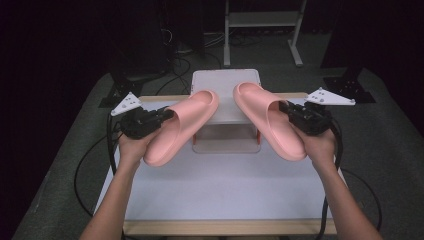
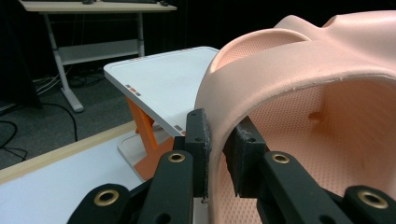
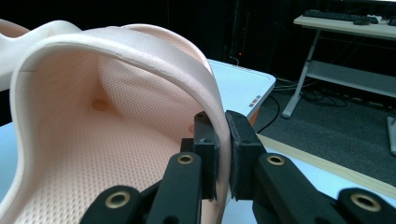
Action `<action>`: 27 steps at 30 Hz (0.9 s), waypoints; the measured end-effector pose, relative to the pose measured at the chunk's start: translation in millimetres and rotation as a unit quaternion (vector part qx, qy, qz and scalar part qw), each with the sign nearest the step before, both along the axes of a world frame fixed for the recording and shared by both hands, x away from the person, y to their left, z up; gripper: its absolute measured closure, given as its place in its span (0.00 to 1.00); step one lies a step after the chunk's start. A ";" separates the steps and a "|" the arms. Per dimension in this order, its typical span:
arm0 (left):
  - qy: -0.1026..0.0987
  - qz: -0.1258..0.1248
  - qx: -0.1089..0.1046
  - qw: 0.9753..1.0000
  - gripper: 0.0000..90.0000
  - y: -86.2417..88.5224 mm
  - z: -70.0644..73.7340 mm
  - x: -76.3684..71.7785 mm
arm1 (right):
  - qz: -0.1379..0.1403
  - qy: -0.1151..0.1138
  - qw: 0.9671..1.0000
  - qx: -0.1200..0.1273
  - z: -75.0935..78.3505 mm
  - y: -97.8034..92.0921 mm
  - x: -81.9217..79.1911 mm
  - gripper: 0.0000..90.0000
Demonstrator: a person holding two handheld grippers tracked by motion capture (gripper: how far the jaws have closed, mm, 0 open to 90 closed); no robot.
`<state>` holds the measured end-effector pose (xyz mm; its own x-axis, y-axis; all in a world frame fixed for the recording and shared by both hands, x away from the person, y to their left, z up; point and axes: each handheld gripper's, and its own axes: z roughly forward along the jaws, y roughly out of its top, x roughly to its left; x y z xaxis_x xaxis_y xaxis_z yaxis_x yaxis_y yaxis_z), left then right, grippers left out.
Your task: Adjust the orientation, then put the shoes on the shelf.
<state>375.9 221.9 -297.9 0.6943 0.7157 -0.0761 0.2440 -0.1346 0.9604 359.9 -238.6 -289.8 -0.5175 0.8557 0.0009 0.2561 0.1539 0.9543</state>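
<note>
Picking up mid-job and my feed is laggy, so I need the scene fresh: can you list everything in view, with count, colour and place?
Slippers: 2, pink. The left slipper and the right slipper are both held up above the table, toes over the stand.
Stand: 1, white top with orange supports, at the far middle of the table.
Table: 1, white top with wooden edging, under everything.
Desks: 2, pale, on the floor beyond the table, seen in the gripper views.
Cables: several, black, on the grey floor.
Left gripper: black, jaws clamped on the left slipper's strap edge.
Right gripper: black, jaws clamped on the right slipper's strap edge.
Forearms: 2, entering from the bottom of the high view.
</note>
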 end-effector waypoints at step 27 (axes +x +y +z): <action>0.016 0.028 0.007 0.999 0.88 -8.0 11.6 39.3 | -0.026 0.014 1.000 -0.006 6.7 5.5 38.1 0.92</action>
